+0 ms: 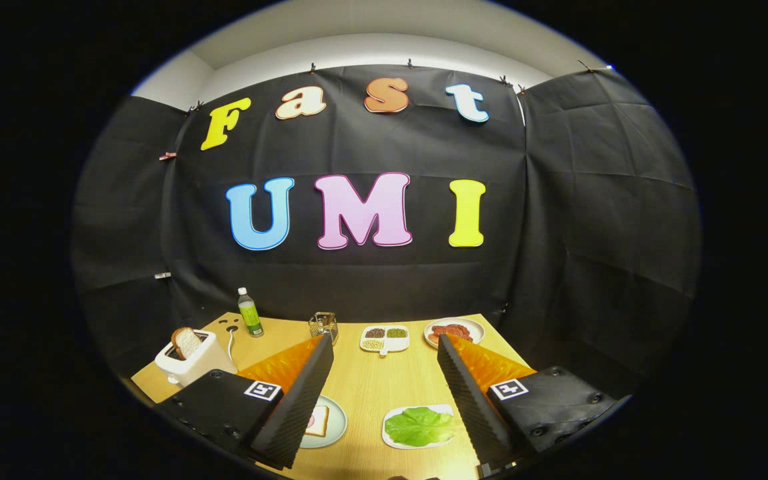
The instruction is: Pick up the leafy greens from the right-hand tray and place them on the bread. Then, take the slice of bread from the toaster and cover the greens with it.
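Across the pale wooden tabletop point(371, 390) you have everything spread out below your gripper point(381, 347), whose two fingers stand wide apart, released, with nothing between them but bare wood. Beyond the left finger, near the table's left corner, sits the boxy white toaster point(192, 363) with a browned slice of bread point(186, 342) standing up out of its slot. Close to you, just inside the right finger, lies the white oblong tray point(394, 419) carrying the bright green lettuce leaf point(421, 427); the finger covers the tray's right end. Beside the left finger is the round pale green plate point(335, 421) with a square slice of white bread point(318, 421) on it, half hidden by that finger. Farther off you see a white divided dish of grains point(385, 338), a round plate of reddish food point(454, 331), a green-labelled plastic bottle point(249, 313), and a small clear glass holder point(324, 326).
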### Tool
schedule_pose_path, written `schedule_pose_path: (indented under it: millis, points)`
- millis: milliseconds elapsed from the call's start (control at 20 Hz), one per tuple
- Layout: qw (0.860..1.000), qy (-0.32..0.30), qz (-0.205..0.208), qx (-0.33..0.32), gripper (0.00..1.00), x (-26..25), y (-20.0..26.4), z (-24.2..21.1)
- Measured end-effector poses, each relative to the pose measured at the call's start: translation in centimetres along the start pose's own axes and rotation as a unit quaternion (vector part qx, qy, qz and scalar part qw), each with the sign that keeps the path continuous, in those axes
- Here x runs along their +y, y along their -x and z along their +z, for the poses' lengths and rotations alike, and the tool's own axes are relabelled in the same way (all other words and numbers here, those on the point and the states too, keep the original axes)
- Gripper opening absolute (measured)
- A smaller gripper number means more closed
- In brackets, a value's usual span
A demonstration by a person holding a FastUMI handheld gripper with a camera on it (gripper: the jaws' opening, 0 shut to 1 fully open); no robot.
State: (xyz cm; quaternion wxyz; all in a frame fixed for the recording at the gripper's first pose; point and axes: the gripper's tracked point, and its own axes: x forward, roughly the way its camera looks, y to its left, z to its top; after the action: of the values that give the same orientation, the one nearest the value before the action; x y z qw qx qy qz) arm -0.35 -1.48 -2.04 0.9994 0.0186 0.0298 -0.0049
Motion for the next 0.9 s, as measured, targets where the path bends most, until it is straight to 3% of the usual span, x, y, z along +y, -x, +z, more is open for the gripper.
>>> schedule_pose_path:
  millis: [900]
  points:
    - [0.996,0.017,0.025,0.080,0.97,-4.6,-5.0,-6.5]
